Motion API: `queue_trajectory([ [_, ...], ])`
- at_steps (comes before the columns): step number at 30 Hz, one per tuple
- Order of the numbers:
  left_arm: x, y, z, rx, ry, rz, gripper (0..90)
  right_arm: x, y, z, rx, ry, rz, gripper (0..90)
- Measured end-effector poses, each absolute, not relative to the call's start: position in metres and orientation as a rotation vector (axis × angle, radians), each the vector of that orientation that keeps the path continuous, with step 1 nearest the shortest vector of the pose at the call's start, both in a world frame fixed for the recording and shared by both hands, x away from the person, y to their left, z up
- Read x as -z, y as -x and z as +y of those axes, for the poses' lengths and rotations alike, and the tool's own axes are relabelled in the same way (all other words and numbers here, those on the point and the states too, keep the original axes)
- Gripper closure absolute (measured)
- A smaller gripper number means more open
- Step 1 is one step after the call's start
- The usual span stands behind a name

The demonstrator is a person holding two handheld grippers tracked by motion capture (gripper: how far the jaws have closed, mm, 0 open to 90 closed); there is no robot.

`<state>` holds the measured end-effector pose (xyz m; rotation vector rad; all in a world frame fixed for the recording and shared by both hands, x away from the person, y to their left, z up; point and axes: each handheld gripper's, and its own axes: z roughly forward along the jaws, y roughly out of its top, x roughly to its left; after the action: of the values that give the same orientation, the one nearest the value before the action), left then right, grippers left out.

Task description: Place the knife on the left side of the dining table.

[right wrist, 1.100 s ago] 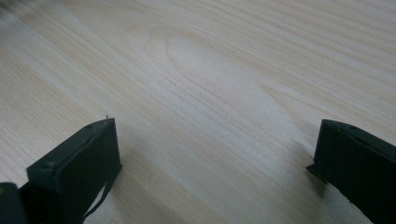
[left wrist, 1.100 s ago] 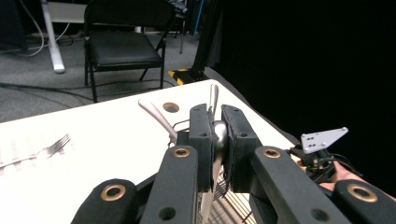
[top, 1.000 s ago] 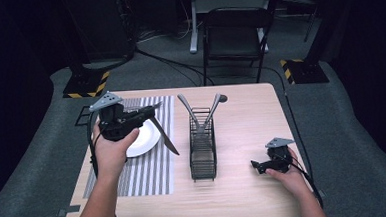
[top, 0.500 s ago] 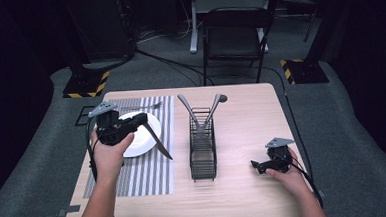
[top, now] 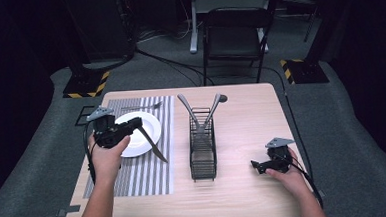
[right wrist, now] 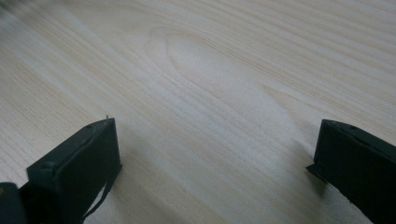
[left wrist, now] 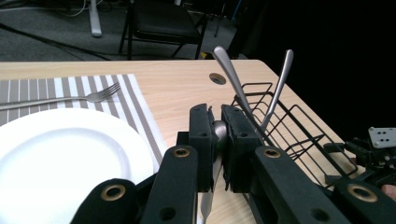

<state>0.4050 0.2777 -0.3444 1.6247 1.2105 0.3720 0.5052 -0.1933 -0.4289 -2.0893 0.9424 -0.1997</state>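
Two grippers: left gripper (top: 132, 125) clamped on a knife (top: 153, 145) beside the plate (top: 149, 122), right gripper (right wrist: 215, 158) wide apart, empty

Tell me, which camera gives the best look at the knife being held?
The high view: the whole knife hangs from the left gripper, blade slanting over the placemat. The left gripper view catches just its handle between the jaws; the right gripper view looks at bare table.

Our left gripper (top: 132, 127) fingers clamped shut, pointing to 3 o'clock; right gripper (top: 259, 166) fingers spread, low at 5 o'clock.
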Motion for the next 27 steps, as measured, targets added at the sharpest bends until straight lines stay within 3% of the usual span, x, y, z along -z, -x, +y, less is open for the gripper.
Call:
queue_trajectory([
  [27, 0.378, -0.398, 0.314, -0.372, -1.514, 1.343, 82.1, 0.429, -0.505, -0.193, 0.200, 2.087, 0.944, 0.0],
])
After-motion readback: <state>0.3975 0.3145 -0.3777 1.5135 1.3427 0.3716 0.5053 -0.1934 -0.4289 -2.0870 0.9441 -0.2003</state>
